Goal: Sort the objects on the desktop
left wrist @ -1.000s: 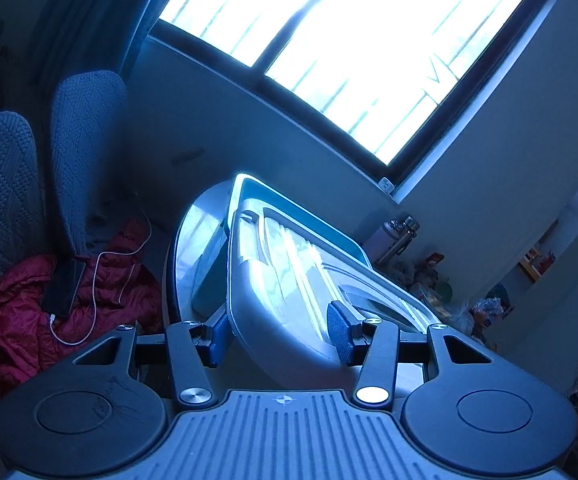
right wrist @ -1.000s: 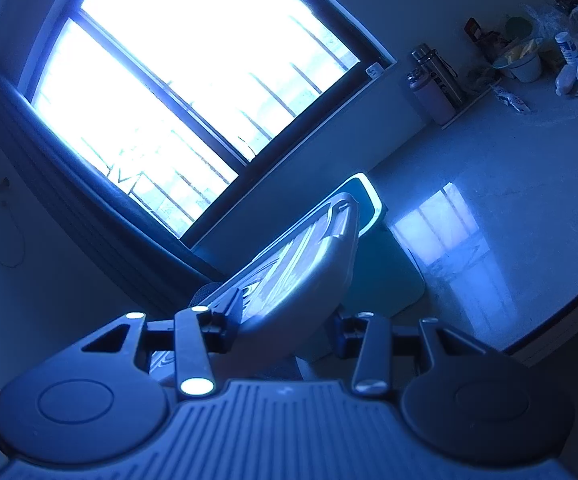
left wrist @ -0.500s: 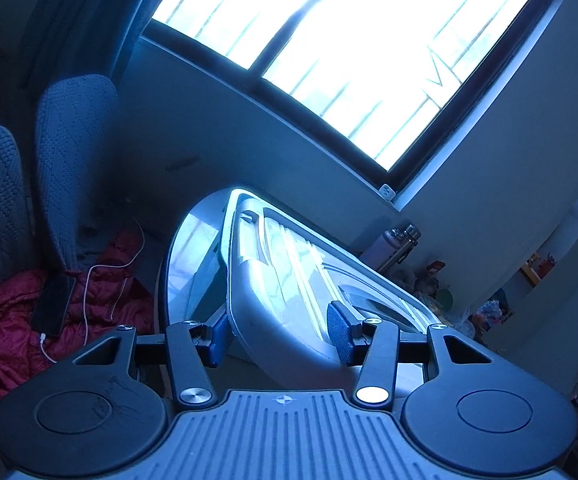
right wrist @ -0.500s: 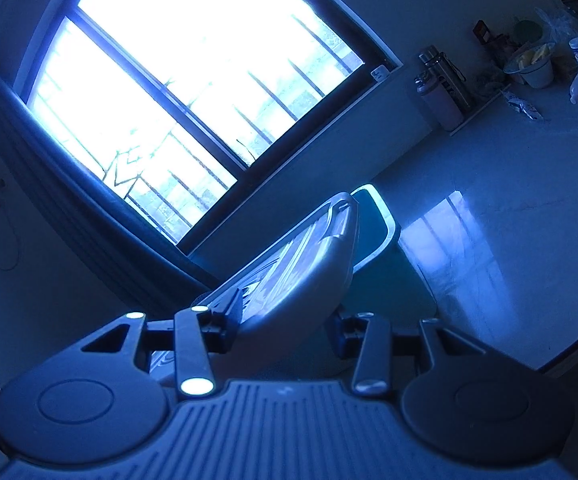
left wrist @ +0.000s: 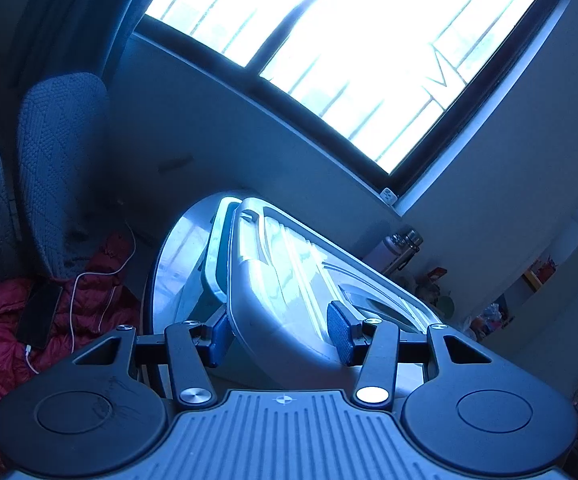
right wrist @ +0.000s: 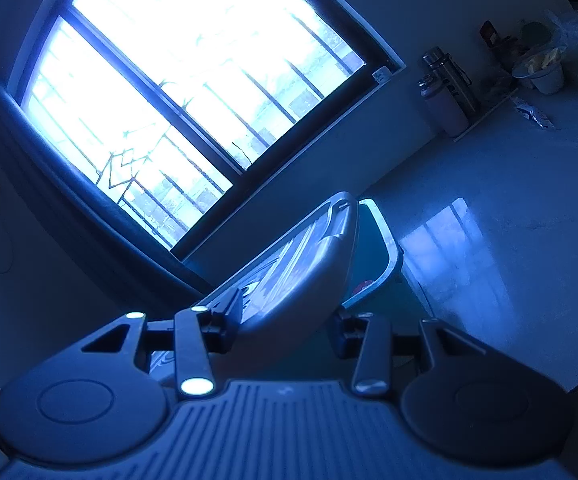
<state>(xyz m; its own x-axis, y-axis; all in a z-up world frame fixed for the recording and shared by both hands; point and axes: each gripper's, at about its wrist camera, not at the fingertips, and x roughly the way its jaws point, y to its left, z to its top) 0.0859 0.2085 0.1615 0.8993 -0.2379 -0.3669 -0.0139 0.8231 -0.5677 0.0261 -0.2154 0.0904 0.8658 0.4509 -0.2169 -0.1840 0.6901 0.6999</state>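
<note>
A grey lid [left wrist: 289,280] is gripped at opposite ends by the left gripper [left wrist: 279,334] and the right gripper [right wrist: 285,330], each clamped on its rim. Its long axis is stretched between them, neither hand nearer. It is held tilted just above a teal box [right wrist: 385,248] on the table [right wrist: 509,240].

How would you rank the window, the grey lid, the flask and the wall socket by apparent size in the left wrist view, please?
1. window
2. grey lid, though it sits nearest the camera, which enlarges it
3. flask
4. wall socket
</note>
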